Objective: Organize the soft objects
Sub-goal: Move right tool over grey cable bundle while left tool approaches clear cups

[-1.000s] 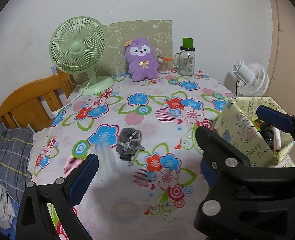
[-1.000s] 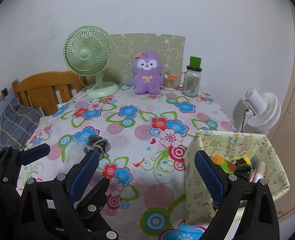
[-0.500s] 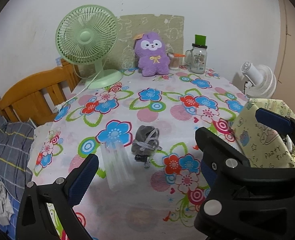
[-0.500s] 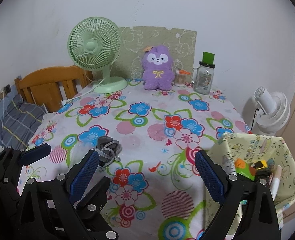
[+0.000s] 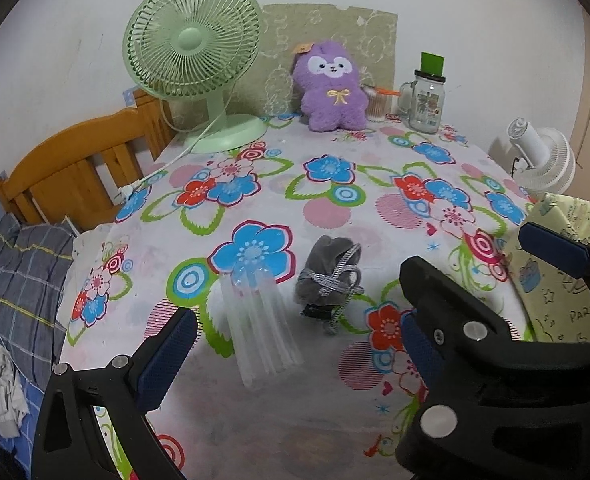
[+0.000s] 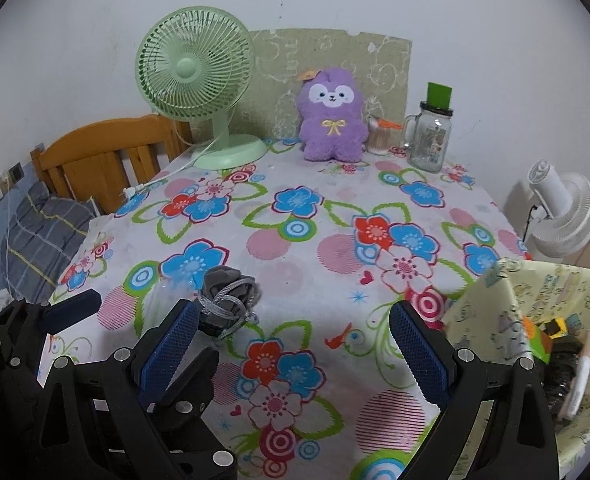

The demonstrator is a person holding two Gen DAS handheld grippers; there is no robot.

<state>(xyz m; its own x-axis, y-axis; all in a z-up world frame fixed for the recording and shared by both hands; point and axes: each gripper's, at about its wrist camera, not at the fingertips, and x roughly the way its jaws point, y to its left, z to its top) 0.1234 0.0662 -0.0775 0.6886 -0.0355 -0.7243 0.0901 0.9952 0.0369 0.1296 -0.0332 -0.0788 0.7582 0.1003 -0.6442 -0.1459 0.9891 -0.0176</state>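
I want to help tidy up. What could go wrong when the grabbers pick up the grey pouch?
The grey pouch lies right beside the clear plastic bag, so the open left gripper might pinch both. Its loose cord could snag a finger. The yellow bag looks floppy, so dropping things in may miss.

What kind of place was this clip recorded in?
Most likely a bedroom or small living room at home. A table under a flowered tablecloth stands against a wall, a wooden headboard and striped bedding sit just beside it, and a purple plush toy and green desk fan stand on the table.
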